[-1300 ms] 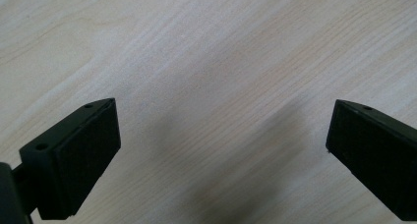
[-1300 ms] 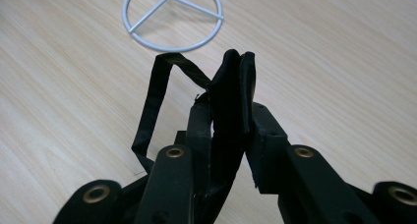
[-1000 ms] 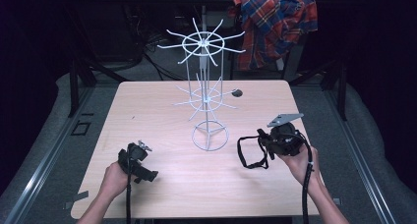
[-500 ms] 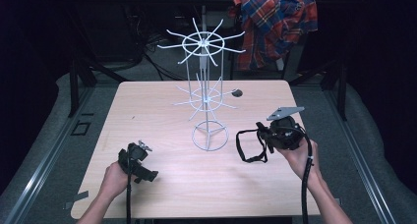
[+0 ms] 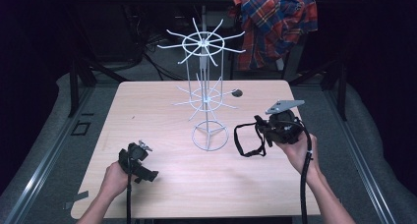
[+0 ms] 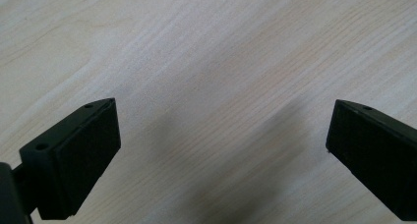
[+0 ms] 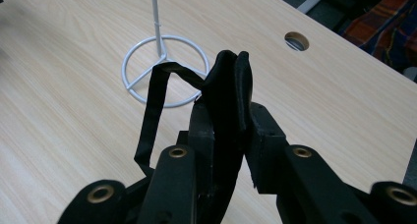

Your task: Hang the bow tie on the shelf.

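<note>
A white wire display rack [image 5: 204,81] stands mid-table on a ring base [image 7: 164,71]. My right gripper [image 5: 263,129], to the right of that base and lifted off the table, is shut on a black padded piece [image 7: 230,89]. Its thin black strap [image 5: 245,141] hangs in a loop toward the base; the right gripper view shows the loop [image 7: 152,111] drooping left of my right gripper [image 7: 231,123]. My left gripper [image 5: 147,174] rests low at the front left of the table. In the left gripper view, my left gripper [image 6: 221,150] stands open with only bare wood between its jaws.
The light wooden table [image 5: 157,111] has a round cable hole [image 5: 236,92] behind the rack, also seen as a round hole [image 7: 296,40]. A plaid shirt [image 5: 275,22] hangs beyond the far edge. Dark floor and metal frames surround the table.
My right gripper has risen with the black piece and its strap, which now hangs higher off the table. The left gripper has stayed put.
</note>
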Motion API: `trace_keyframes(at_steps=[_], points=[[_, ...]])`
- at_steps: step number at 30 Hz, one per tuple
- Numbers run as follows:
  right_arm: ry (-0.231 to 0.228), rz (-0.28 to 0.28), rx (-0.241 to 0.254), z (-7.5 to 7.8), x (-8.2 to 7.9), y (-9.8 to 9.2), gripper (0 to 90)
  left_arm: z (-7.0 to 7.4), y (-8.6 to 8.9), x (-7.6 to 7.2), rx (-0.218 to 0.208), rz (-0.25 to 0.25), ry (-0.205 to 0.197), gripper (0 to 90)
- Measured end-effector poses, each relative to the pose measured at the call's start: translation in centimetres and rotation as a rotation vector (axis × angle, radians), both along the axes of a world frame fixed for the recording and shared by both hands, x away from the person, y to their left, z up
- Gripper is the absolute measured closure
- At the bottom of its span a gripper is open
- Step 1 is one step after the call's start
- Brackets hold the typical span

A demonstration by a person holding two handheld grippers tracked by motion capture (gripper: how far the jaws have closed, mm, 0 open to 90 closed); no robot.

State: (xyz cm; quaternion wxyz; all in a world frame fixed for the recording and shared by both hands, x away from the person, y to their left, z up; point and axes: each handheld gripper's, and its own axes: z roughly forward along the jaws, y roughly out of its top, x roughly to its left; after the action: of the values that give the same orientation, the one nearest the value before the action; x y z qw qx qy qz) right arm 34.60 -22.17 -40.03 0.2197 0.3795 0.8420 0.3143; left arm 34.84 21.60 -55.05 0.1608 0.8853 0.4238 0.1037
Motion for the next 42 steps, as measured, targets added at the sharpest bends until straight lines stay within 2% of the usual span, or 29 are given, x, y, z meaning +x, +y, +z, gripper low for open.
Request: trace_keyframes(at_steps=[8,10,14,25,29,30,42], points=[[-0.021,0.011,0.010,1.2,0.2,0.4,75.3,0.0,-0.1,0.0,0.001,-0.002,0.000,0.1],[-0.034,0.017,0.025,1.5,0.3,0.6,75.3,0.0,-0.1,0.0,0.001,-0.002,0.001,0.1],[-0.047,0.028,0.019,2.2,0.4,0.9,75.4,-0.1,-0.1,0.0,-0.001,-0.002,0.001,0.1],[-0.090,0.054,0.055,3.4,0.7,1.7,75.5,0.0,-0.1,0.0,-0.002,-0.006,0.001,0.1],[-0.116,0.050,0.051,3.7,1.0,1.8,75.6,0.0,-0.2,0.0,-0.001,-0.006,-0.008,0.1],[-0.123,0.050,0.063,3.7,1.1,1.8,75.6,0.0,-0.2,0.0,0.000,-0.007,-0.007,0.1],[-0.126,0.015,0.094,3.3,2.7,1.2,75.7,0.0,-0.2,0.0,0.006,-0.011,-0.006,0.1]])
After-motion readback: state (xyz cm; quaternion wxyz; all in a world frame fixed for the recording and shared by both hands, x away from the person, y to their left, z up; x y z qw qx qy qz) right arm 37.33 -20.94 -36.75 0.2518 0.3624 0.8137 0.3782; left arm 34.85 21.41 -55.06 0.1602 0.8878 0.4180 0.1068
